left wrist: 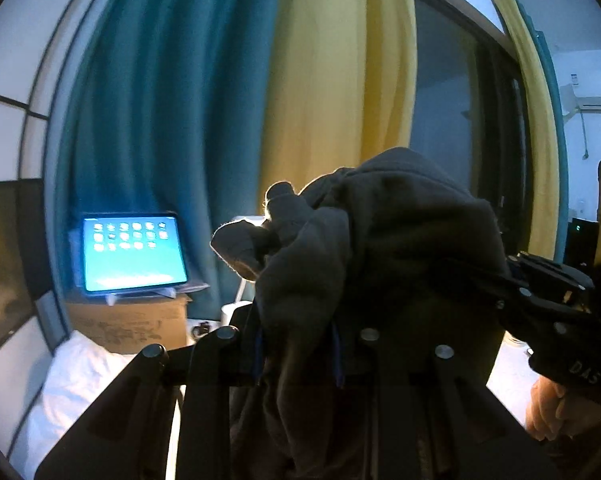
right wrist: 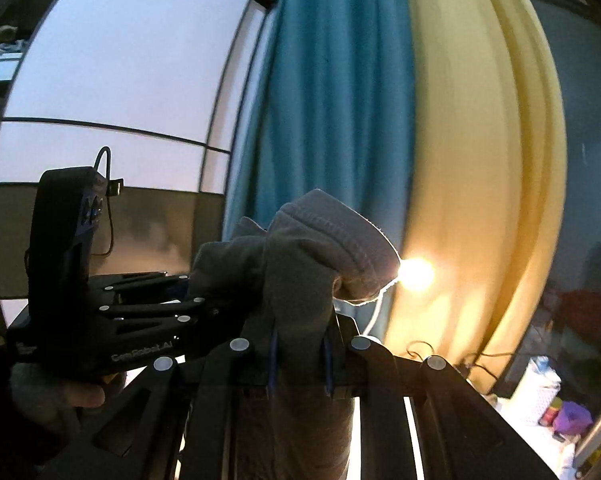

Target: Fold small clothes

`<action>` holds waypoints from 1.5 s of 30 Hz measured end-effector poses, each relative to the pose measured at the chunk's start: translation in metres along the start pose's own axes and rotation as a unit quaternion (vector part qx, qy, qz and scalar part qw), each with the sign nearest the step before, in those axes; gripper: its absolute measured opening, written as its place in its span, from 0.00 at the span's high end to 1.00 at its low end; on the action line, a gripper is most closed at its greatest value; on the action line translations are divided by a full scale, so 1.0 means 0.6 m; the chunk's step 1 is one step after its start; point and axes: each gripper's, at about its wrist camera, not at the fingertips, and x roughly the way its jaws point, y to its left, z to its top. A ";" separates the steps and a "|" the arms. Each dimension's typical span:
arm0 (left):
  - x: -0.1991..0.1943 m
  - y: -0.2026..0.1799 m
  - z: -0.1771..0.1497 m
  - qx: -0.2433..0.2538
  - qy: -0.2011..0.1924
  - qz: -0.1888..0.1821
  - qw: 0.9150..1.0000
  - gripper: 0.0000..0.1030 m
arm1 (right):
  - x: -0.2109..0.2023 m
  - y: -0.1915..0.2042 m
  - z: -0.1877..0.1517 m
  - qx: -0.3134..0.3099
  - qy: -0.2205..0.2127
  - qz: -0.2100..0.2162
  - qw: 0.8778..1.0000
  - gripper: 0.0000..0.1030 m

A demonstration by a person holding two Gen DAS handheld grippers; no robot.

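left gripper (left wrist: pixel 300 360): you're pinching the grey garment (left wrist: pixel 380 240) between narrow jaws; cloth is bunching over the fingers.
right gripper (right wrist: pixel 300 360): you're clamping another part of the same garment, jaws narrow.
garment: it's hanging in the air between both grippers, in front of the blue curtain (left wrist: pixel 160 100) and yellow curtain (left wrist: pixel 332 80).
background: tablet (left wrist: pixel 134 252) is glowing on a cardboard box (left wrist: pixel 140 324).
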 end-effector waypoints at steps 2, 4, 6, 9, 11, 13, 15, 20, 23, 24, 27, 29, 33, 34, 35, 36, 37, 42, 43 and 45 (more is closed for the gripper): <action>-0.015 0.009 0.003 0.001 -0.004 0.010 1.000 0.77 | 0.003 0.016 0.006 -0.007 -0.008 0.007 1.000 0.84; -0.028 0.019 0.005 0.006 -0.003 0.021 1.000 0.77 | 0.007 0.032 0.010 -0.011 -0.014 0.015 1.000 0.84; -0.034 0.024 0.006 0.012 0.003 0.027 1.000 0.77 | 0.015 0.044 0.012 -0.010 -0.014 0.026 1.000 0.84; -0.037 0.036 0.003 0.022 0.012 0.036 0.999 0.77 | 0.028 0.054 0.013 -0.002 -0.010 0.037 0.999 0.84; -0.036 0.046 -0.002 0.025 0.018 0.039 0.999 0.77 | 0.036 0.057 0.010 0.003 -0.007 0.041 0.999 0.84; -0.019 0.058 -0.012 0.020 0.033 0.038 0.999 0.77 | 0.050 0.056 0.001 0.008 0.004 0.042 0.999 0.84; -0.005 0.063 -0.026 0.015 0.048 0.038 0.998 0.77 | 0.069 0.052 -0.014 0.018 0.021 0.044 0.999 0.84; 0.053 0.082 -0.066 -0.003 0.090 0.037 0.995 0.77 | 0.126 0.031 -0.057 0.039 0.065 0.037 0.996 0.84; 0.083 0.085 -0.087 -0.006 0.107 0.039 0.993 0.77 | 0.155 0.021 -0.087 0.045 0.087 0.024 0.995 0.84; 0.092 0.085 -0.092 -0.008 0.112 0.037 0.993 0.77 | 0.167 0.015 -0.095 0.051 0.096 0.022 0.994 0.84; 0.116 0.089 -0.108 -0.008 0.128 0.033 0.991 0.77 | 0.186 -0.003 -0.122 0.063 0.115 0.013 0.991 0.84; 0.134 0.100 -0.116 -0.009 0.137 0.033 0.990 0.77 | 0.213 -0.005 -0.130 0.065 0.126 0.012 0.990 0.84; 0.164 0.116 -0.127 -0.010 0.154 0.030 0.987 0.77 | 0.250 -0.014 -0.148 0.070 0.143 0.011 0.987 0.84; 0.170 0.117 -0.130 -0.010 0.158 0.031 0.987 0.77 | 0.261 -0.016 -0.149 0.071 0.147 0.011 0.987 0.84; 0.179 0.122 -0.134 -0.010 0.164 0.031 0.986 0.77 | 0.270 -0.018 -0.149 0.072 0.151 0.011 0.986 0.84; 0.191 0.131 -0.138 -0.012 0.169 0.032 0.985 0.77 | 0.283 -0.021 -0.155 0.074 0.156 0.011 0.985 0.84; 0.199 0.135 -0.141 -0.014 0.174 0.031 0.984 0.77 | 0.292 -0.024 -0.160 0.075 0.160 0.011 0.984 0.84; 0.249 0.158 -0.164 -0.021 0.204 0.027 0.978 0.77 | 0.344 -0.045 -0.186 0.089 0.185 0.012 0.979 0.84; 0.259 0.163 -0.167 -0.022 0.209 0.027 0.977 0.77 | 0.355 -0.050 -0.193 0.093 0.191 0.012 0.977 0.84; 0.280 0.171 -0.175 -0.026 0.220 0.028 0.975 0.77 | 0.375 -0.059 -0.203 0.101 0.201 0.014 0.974 0.84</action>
